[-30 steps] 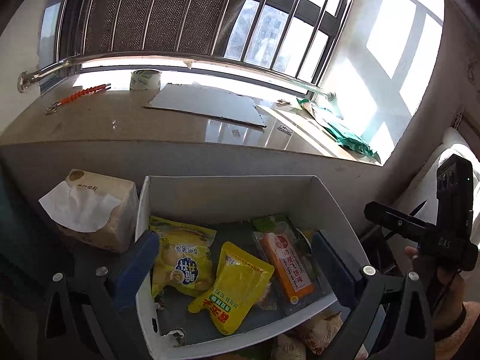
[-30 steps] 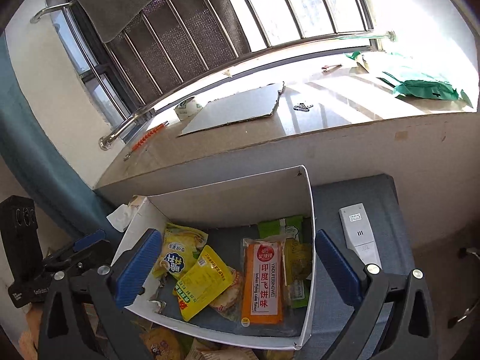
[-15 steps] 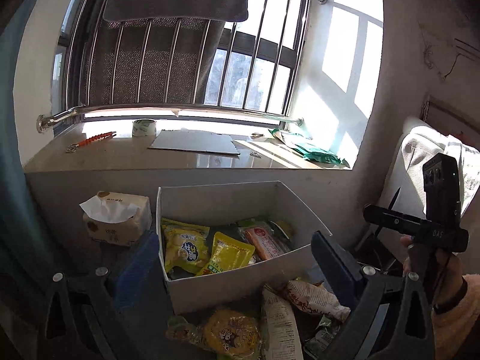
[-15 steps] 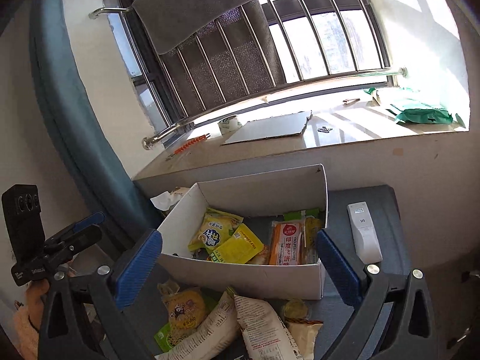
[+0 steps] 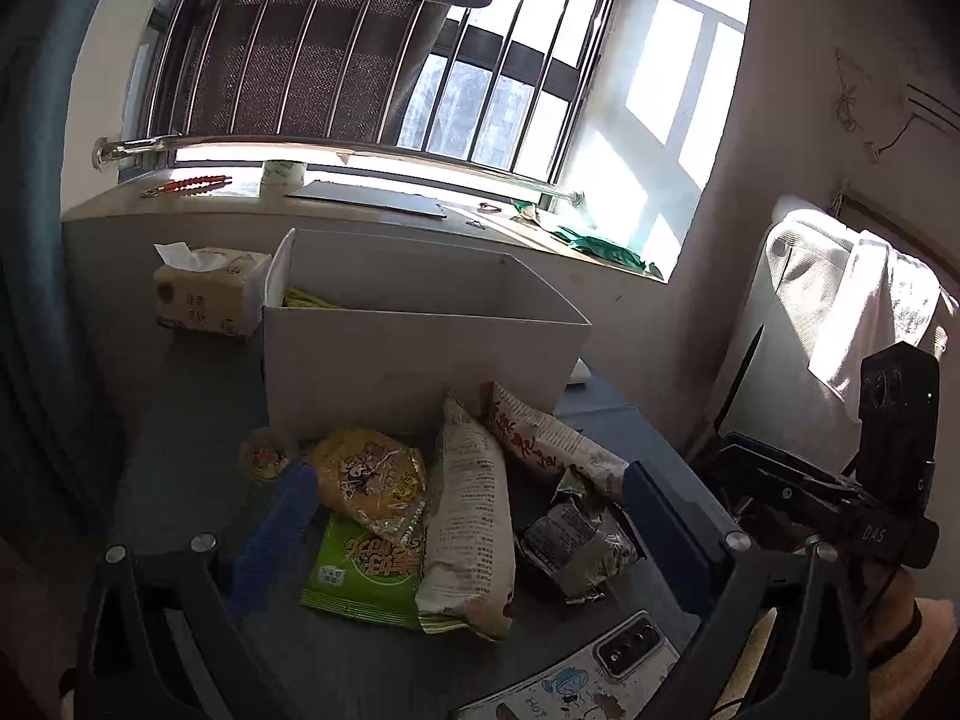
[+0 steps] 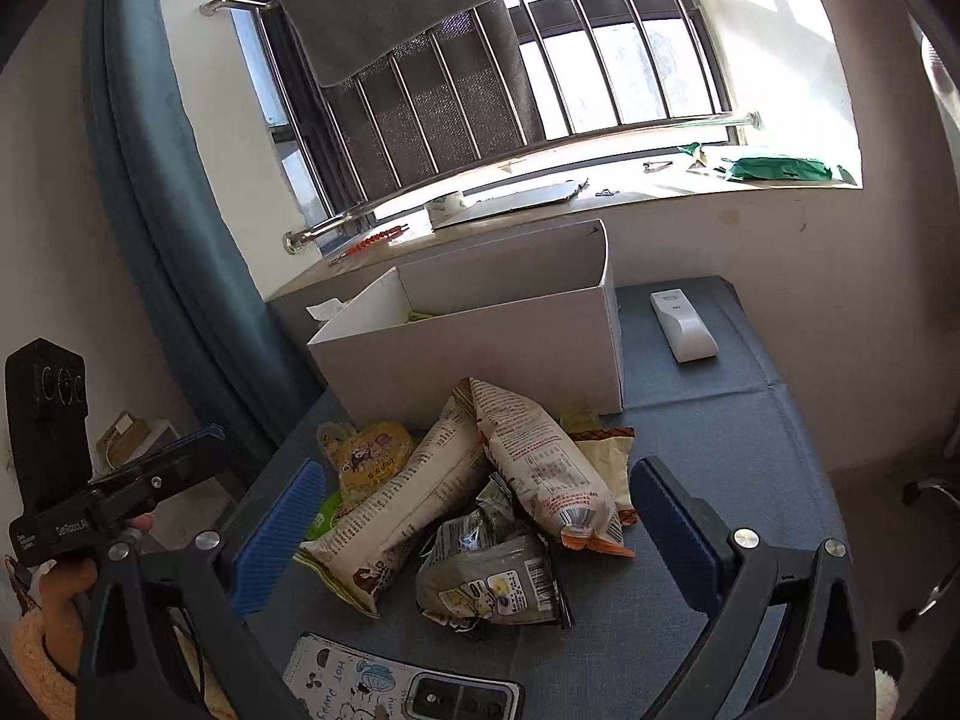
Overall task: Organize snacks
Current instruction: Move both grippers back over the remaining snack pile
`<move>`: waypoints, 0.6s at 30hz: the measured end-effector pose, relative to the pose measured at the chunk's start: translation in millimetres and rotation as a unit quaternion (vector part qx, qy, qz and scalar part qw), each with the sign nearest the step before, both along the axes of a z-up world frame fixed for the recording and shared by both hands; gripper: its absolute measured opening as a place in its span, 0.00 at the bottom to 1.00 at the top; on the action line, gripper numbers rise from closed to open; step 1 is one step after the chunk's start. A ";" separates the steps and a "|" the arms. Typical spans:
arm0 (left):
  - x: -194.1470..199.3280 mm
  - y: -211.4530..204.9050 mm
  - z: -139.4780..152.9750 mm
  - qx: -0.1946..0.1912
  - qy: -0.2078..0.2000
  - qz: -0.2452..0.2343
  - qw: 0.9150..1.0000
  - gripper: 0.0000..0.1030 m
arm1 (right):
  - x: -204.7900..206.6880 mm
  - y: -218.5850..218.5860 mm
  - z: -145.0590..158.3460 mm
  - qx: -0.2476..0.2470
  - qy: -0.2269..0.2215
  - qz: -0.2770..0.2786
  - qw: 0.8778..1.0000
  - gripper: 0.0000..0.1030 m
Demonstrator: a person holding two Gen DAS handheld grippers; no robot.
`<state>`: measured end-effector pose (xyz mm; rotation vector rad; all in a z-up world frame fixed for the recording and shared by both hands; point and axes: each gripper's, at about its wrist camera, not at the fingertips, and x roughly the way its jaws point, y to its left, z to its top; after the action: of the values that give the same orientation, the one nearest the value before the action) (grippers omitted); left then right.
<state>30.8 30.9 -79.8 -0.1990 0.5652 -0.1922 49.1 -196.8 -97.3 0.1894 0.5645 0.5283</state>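
A white cardboard box (image 5: 414, 354) (image 6: 480, 354) stands on the blue-grey cushion, with snack packs barely showing inside it. In front of it lies a loose pile: a yellow bag (image 5: 372, 480) (image 6: 372, 456), a green pack (image 5: 366, 564), two long cream bags (image 5: 471, 516) (image 6: 540, 456) and a crumpled grey pack (image 5: 576, 540) (image 6: 486, 576). My left gripper (image 5: 462, 528) is open, held above the pile with nothing between its fingers. My right gripper (image 6: 474, 534) is also open and empty over the same pile.
A tissue pack (image 5: 207, 291) sits left of the box and a white remote (image 6: 683, 324) to its right. A phone in a cartoon case (image 5: 576, 678) (image 6: 402, 690) lies at the near edge. Behind runs a sunlit windowsill (image 5: 372, 204) with cardboard, tape and a green bag.
Both grippers have pulled back and down from above the box. The box interior has dropped out of sight and the loose pile in front now fills the view. Both stay open.
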 end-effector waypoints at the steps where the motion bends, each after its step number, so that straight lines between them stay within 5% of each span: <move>1: -1.9 -4.6 -1.7 0.013 0.003 -0.002 1.000 1.00 | -1.9 1.4 -4.1 -0.004 0.005 0.004 1.000 1.00; 9: -2.9 -9.2 -5.9 0.005 0.012 -0.011 1.000 1.00 | 24.8 7.2 -18.6 -0.047 0.035 -0.022 0.998 1.00; 18: 0.4 5.5 -17.1 -0.009 0.036 -0.002 0.999 1.00 | 89.6 60.4 -36.1 -0.234 0.061 0.011 0.970 1.00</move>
<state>31.2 36.3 -96.9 -0.2236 0.6352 -0.1952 138.7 -136.4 -133.4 -0.2362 0.7958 0.3936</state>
